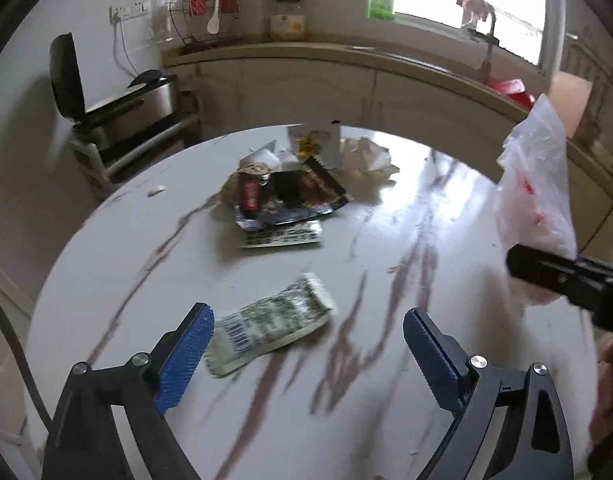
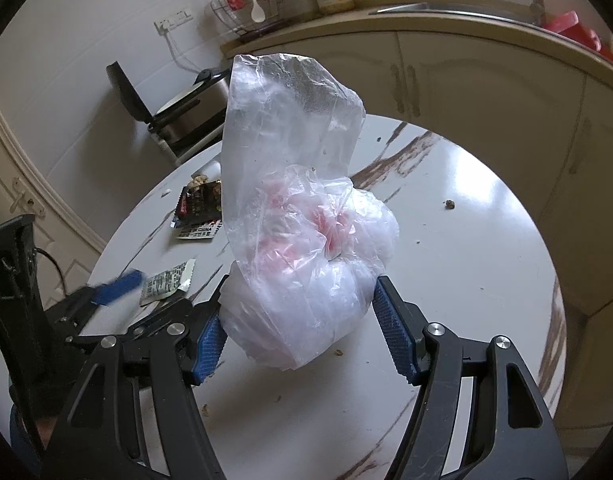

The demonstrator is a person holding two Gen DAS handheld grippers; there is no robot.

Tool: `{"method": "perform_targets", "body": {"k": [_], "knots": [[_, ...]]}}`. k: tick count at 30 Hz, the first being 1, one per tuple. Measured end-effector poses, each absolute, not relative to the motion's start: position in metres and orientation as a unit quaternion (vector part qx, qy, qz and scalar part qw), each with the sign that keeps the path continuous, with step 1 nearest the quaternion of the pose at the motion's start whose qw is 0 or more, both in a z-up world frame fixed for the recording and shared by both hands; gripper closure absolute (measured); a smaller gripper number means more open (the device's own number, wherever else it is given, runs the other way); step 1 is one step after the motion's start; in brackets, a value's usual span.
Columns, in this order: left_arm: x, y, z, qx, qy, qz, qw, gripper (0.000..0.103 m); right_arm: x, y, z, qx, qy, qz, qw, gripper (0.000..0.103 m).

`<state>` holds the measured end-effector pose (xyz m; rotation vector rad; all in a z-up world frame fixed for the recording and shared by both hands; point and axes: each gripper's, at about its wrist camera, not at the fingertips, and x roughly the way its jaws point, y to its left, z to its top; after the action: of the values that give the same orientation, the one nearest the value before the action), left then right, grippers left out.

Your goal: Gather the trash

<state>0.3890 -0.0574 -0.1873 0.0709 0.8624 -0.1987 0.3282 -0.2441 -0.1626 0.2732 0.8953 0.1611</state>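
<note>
A clear plastic bag with red print (image 2: pixel 302 236) stands on the round marble table (image 2: pixel 466 280), between the blue pads of my right gripper (image 2: pixel 302 336). Its jaws stand wide, one at each side of the bag's base. The bag also shows at the right of the left wrist view (image 1: pixel 538 184). My left gripper (image 1: pixel 306 344) is open just above the table, its fingertips flanking a green and white wrapper with a barcode (image 1: pixel 274 324). A pile of trash (image 1: pixel 282 196) lies further back: a dark foil packet, a small red tube, a flat printed wrapper and crumpled white paper (image 1: pixel 366 158).
A cream counter with cabinets (image 1: pixel 346 80) curves behind the table, with a sink, red basin and jars. An open-lidded appliance on a white rack (image 1: pixel 118 108) stands at the left. Small crumbs (image 2: pixel 450 203) dot the table's right side.
</note>
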Motion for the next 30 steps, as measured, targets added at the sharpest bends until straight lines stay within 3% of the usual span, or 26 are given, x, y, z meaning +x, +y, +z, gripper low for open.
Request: {"method": "perform_targets", "body": {"k": [7, 10, 15, 22, 23, 30], "knots": [[0.404, -0.046, -0.201, 0.013, 0.458, -0.093, 0.884, 0.011, 0.331, -0.247, -0.165, 0.131, 0.432, 0.080, 0.889, 0.038], [0.407, -0.053, -0.201, 0.044, 0.454, -0.101, 0.884, 0.022, 0.331, -0.247, -0.166, 0.132, 0.433, 0.079, 0.888, 0.038], [0.399, -0.061, -0.197, 0.066, 0.447, -0.146, 0.880, 0.061, 0.331, -0.246, -0.167, 0.133, 0.436, 0.075, 0.887, 0.038], [0.401, -0.054, -0.192, 0.059, 0.447, -0.172, 0.876, 0.083, 0.328, -0.240, -0.164, 0.129, 0.435, 0.076, 0.888, 0.038], [0.404, -0.052, -0.193, 0.059, 0.449, -0.167, 0.876, 0.095, 0.328, -0.241, -0.164, 0.129, 0.435, 0.075, 0.888, 0.038], [0.413, -0.045, -0.194, 0.039, 0.453, -0.178, 0.873, 0.099, 0.326, -0.242, -0.162, 0.126, 0.433, 0.076, 0.889, 0.038]]}}
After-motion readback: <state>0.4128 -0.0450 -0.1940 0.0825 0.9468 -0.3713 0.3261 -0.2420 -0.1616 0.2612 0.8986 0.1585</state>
